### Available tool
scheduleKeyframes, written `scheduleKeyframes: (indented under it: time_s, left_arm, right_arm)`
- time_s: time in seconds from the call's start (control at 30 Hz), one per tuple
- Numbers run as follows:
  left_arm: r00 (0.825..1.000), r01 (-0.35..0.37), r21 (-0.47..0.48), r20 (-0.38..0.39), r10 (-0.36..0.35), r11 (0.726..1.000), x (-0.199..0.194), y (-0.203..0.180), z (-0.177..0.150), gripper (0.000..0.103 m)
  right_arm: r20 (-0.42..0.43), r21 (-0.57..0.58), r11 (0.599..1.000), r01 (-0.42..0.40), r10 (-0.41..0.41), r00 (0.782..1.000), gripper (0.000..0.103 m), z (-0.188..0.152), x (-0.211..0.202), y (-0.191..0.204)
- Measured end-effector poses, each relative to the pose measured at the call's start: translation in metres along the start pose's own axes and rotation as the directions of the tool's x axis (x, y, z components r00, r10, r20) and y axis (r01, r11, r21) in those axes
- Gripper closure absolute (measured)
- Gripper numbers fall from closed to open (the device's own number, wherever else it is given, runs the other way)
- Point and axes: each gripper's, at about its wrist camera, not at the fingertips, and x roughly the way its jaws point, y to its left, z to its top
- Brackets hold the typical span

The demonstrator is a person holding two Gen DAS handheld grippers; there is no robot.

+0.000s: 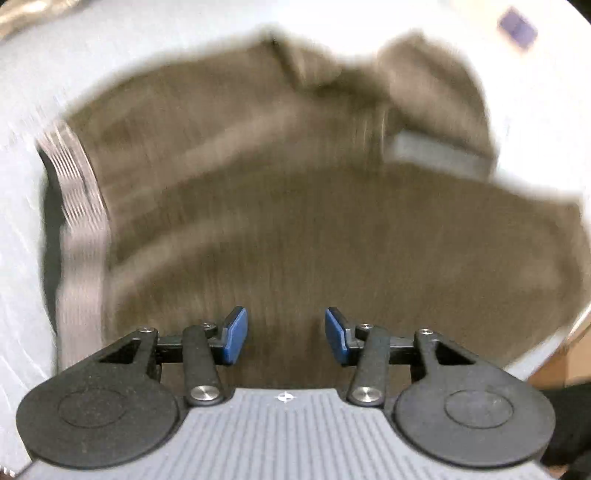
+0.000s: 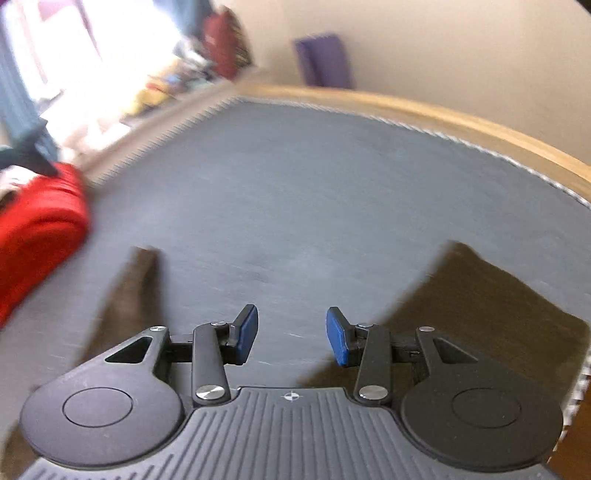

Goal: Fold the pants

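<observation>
Olive-brown pants (image 1: 280, 206) lie spread on a pale grey surface (image 1: 22, 258) and fill most of the blurred left wrist view, with a light striped waistband (image 1: 79, 229) at the left. My left gripper (image 1: 286, 336) hovers above the cloth, open, its blue pads apart with nothing between them. In the right wrist view, parts of the same pants (image 2: 487, 306) show at the lower right and lower left. My right gripper (image 2: 291, 334) stands open over the dark grey surface (image 2: 314, 192), holding nothing.
A red cloth bundle (image 2: 40, 236) lies at the left of the grey surface. A wooden edge (image 2: 461, 118) runs along its far side, with a wall and a purple object (image 2: 325, 61) behind. A small purple patch (image 1: 517, 27) sits at the upper right.
</observation>
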Motion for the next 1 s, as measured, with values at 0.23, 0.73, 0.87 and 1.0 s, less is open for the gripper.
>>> scheduleKeyframes:
  time_s: [0.23,0.73,0.87,1.0]
  left_arm:
    - [0.984,-0.052,-0.181,0.157,0.081,0.982,-0.03,0.089,0.081,0.044]
    - [0.989,-0.148,-0.374,-0.027,0.149,0.916,0.074,0.2,0.118,0.021]
    - [0.992,-0.1,-0.364,0.035,0.122,0.926,0.07,0.201,0.124,0.06]
    - [0.99,-0.106,-0.361,0.045,0.131,0.926,0.068,0.205,0.123,0.057]
  right_arm:
    - [0.085,-0.065,0.974,-0.215,0.22,0.972,0.059,-0.005,-0.039,0.095]
    - [-0.057,-0.175,0.917,-0.359,0.354,0.933,0.059,-0.024,0.001,0.204]
    - [-0.08,-0.185,0.91,-0.37,0.361,0.929,0.059,-0.026,0.015,0.217]
    - [-0.071,-0.203,0.91,-0.362,0.355,0.932,0.059,-0.022,0.025,0.222]
